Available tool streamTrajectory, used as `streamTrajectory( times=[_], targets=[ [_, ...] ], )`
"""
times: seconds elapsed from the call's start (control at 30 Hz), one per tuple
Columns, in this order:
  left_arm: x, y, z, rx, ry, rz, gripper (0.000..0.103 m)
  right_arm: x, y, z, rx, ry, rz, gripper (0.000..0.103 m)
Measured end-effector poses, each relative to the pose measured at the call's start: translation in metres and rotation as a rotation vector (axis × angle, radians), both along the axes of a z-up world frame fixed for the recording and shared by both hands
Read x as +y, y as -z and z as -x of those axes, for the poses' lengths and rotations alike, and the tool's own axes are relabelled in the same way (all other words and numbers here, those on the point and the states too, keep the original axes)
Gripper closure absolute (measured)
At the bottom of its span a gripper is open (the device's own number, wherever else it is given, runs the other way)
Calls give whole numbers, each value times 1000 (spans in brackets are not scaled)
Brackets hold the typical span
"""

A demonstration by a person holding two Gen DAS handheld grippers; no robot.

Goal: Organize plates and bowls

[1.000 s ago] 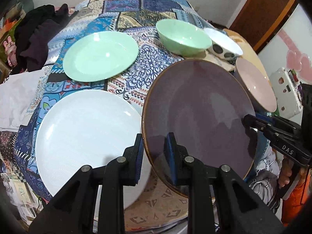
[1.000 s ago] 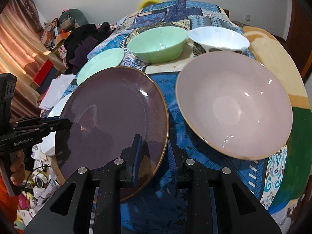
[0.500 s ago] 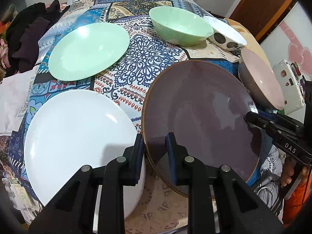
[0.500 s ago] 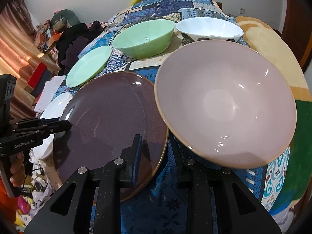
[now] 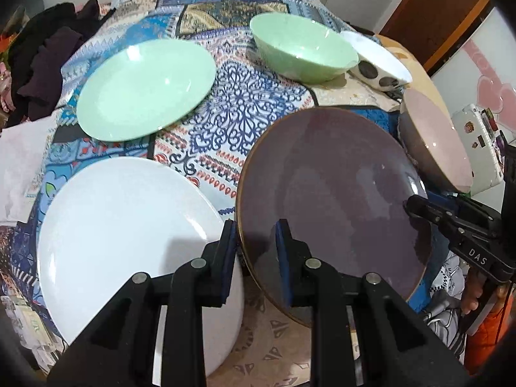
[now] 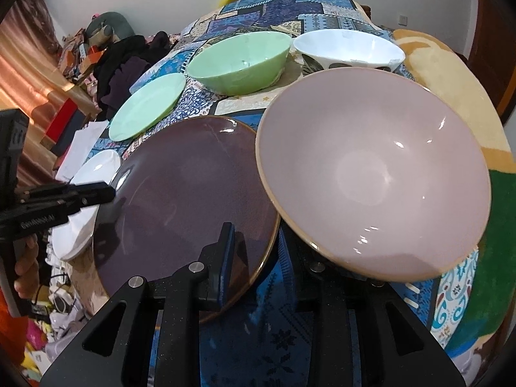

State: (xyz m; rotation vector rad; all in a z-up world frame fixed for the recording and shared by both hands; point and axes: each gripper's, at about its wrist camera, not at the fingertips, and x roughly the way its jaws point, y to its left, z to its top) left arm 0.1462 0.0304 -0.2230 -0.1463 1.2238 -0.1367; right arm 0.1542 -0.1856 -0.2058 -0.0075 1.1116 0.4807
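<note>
Left gripper (image 5: 254, 242): black angular fingers with blue pads, clenched on the near rim of the purple plate (image 5: 338, 193), one pad on the glossy face, the other under the edge. Right gripper (image 6: 254, 251): same black build, jaws easing open, with the opposite rim of that plate between the pads, one pad on top of the glaze and the other beneath the edge. Purple plate: round, wide and shallow, dark speckled glaze with a thin brown rim, held tilted between both grippers above the patchwork cloth (image 5: 245, 103).

Just left of it, a white plate (image 5: 122, 225): large, round, smooth and matte-bright, lying flat near the cloth's edge. Beyond that, a pale green plate (image 5: 145, 87): smaller, glassy, slightly dished. Farther back, a green bowl (image 5: 303, 48) with steep smooth walls, and just beside it a white bowl (image 5: 377, 61) with dark round spots on its outside.

On the right, a pink bowl (image 6: 377, 167): broad, shallow, shiny glaze with a tan unglazed lip, overlapping the purple plate's edge in the right wrist view; touching or not, impossible to tell.

Cloth: printed blue, white and tan patches, slightly rumpled. Dark crumpled clothes (image 5: 48, 58) at its far left.
</note>
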Motion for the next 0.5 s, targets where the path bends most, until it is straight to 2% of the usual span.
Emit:
streamTrajectory(
  times=[0.13,0.23,0.37,0.5],
  targets=[
    [5,-13,7,-29,-10,3,80,-2,-9,7,-14,-10,1,76],
    [12,-23,15,-52,-30,5,76,-1,-18,12,-37,-16,-7,75],
    [19,-44,30,-115,-50,-6,74,6,-36,19,-80,-35,-35,71],
    [30,-63,45,-185,-87,-17,63,20,-52,22,-124,-61,-62,69]
  ],
)
